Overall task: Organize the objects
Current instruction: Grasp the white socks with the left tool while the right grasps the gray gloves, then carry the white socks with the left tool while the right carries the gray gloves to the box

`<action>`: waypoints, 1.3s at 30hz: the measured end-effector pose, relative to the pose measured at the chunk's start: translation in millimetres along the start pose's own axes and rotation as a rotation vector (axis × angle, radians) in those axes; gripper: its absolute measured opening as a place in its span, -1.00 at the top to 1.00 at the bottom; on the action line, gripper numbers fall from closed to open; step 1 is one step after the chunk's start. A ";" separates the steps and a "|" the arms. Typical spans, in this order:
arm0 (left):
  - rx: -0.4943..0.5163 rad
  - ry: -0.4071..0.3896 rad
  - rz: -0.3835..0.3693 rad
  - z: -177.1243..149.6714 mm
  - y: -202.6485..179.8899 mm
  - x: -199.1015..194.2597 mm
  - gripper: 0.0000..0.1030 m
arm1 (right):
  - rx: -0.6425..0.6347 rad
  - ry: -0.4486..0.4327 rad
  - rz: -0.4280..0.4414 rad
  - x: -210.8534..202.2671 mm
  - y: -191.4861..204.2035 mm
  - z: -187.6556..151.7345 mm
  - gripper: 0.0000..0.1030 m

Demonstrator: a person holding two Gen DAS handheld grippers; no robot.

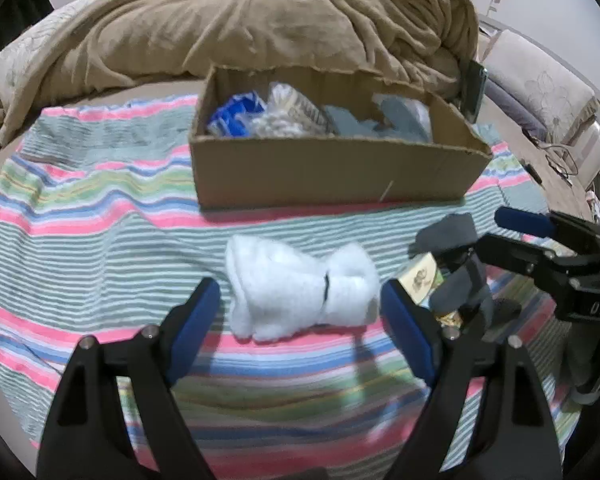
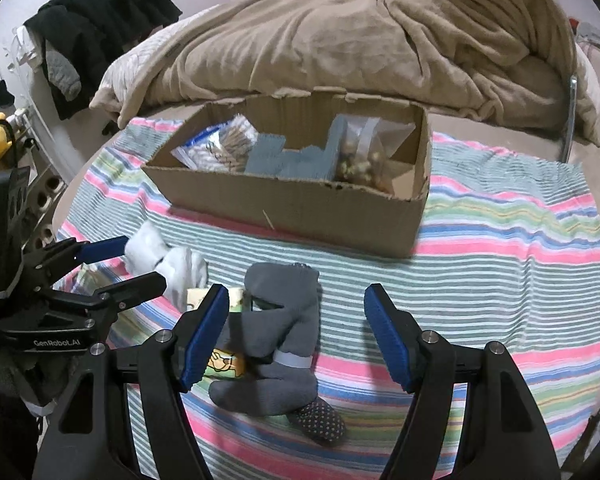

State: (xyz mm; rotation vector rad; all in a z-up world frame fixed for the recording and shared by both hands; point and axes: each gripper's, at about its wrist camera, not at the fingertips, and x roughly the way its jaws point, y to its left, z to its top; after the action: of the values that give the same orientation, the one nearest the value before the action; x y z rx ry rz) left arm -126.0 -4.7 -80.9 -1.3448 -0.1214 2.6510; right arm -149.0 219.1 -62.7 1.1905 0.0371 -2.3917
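Left wrist view: left tongs (image 1: 300,312) gape wide, holding nothing, straddling the white sock bundle (image 1: 300,292) on the striped cloth (image 1: 100,240).
Risk there: the pads may pinch cloth along with the bundle.
Right wrist view: right tongs (image 2: 296,336) open, empty, over the grey socks (image 2: 280,336).
Risk here: the grey socks overlap a small carton (image 2: 224,364); it may get dragged on the way to the cardboard box (image 2: 300,216).

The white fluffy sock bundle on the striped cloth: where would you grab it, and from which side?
Grip the white fluffy sock bundle at its pinched middle band, coming from above: it lies flat and is narrowest there, and the open left gripper already straddles it.
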 end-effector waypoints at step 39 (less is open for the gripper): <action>0.022 -0.062 -0.051 -1.6 -6.9 -16.7 0.05 | -0.035 -0.029 0.021 -14.9 7.6 -5.8 0.59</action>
State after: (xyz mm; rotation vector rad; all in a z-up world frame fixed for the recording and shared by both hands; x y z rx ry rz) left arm -114.2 -1.0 -67.7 -1.2364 -0.1315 2.6449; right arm -133.8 219.6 -53.6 1.1350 0.0572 -2.3801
